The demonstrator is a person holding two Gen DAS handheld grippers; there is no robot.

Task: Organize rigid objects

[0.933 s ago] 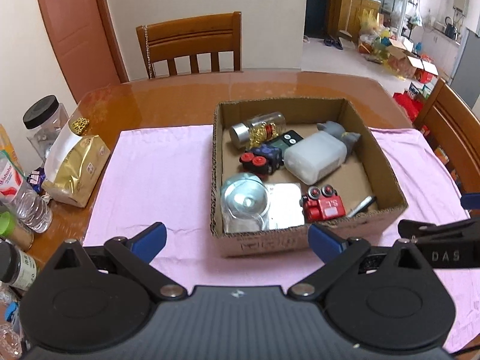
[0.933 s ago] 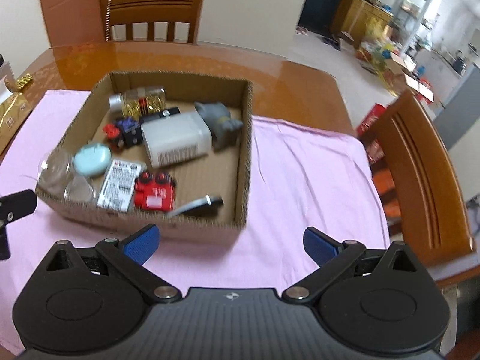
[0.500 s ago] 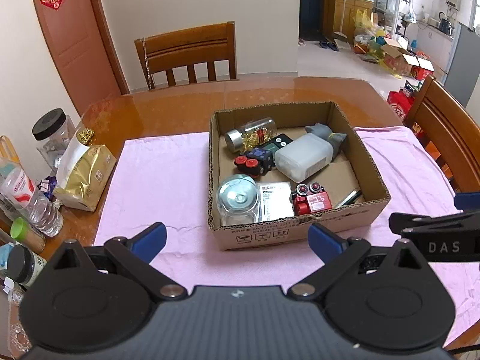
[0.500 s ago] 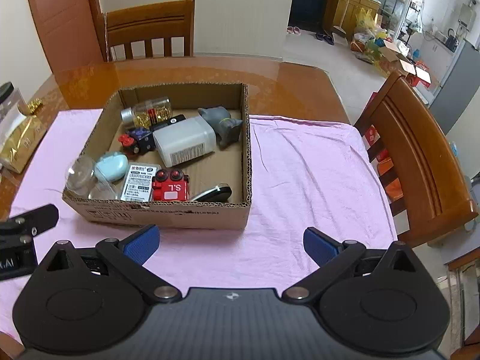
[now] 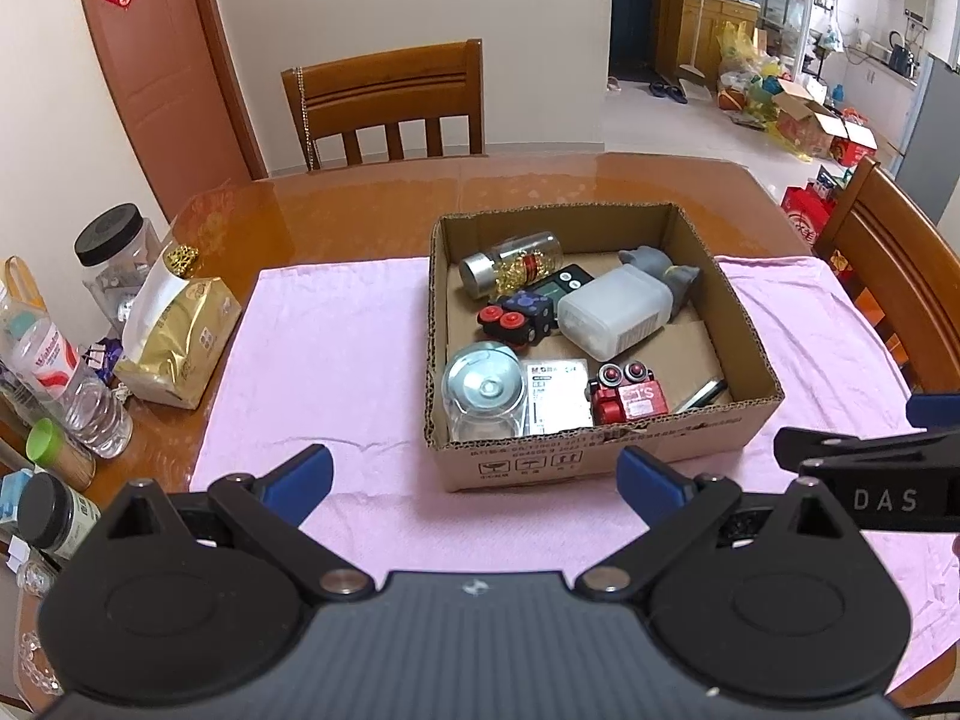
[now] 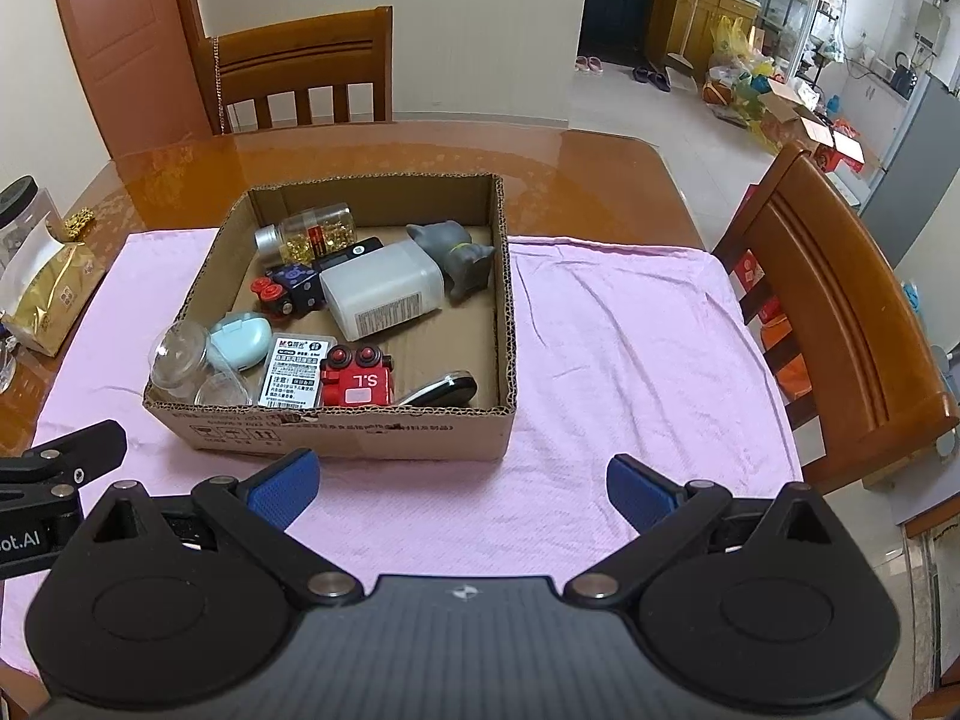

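Here the left gripper (image 5: 474, 474) and right gripper (image 6: 462, 480), both spread and empty, hover short of the cardboard box (image 6: 336, 432) on the pink cloth (image 6: 630, 372), apparently because its rigid objects (image 6: 384, 294) already lie inside.

corrugated cardboard box (image 5: 600, 462) on soft pink cloth (image 5: 324, 354) over a glossy wooden table (image 5: 360, 204).

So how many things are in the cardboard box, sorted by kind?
Toys: 3 (red robot toy, grey animal figure, dark purple toy with red wheels)
Bottles and jars: 3 (white plastic bottle, clear jar with gold bits, clear glass jar)
Cases and packs: 2 (light blue case, white labelled pack)
Gadgets: 2 (black digital device, black and silver gadget)
Total: 10
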